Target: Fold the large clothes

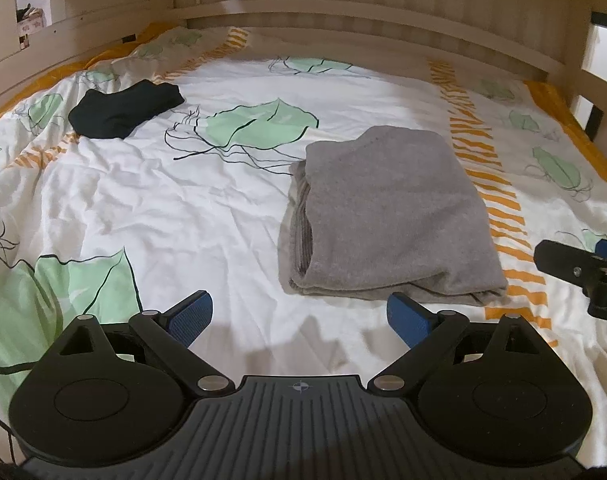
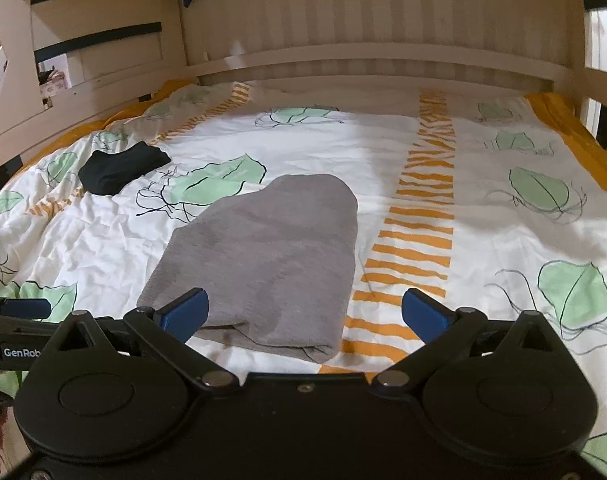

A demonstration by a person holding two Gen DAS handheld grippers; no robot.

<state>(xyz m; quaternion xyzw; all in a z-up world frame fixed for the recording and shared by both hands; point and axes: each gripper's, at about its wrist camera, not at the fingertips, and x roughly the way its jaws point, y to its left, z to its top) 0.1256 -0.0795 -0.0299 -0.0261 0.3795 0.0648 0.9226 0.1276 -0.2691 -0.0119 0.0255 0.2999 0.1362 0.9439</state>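
The grey garment (image 2: 259, 256) lies folded on the bed (image 2: 483, 240), at 12 o'clock of both tools, left tool (image 1: 299, 320) and right tool (image 2: 305, 314), each spread wide and empty. Its near layers look loose, though blur hides detail; a snagging pad could drag them apart.

One legible mark — "GenRob", cut off at its right, perhaps longer — on the left gripper (image 2: 17, 308) body.

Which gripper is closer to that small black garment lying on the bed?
Left. The left gripper is open on the black garment's side of the folded grey garment; the right gripper, also open, is further right.
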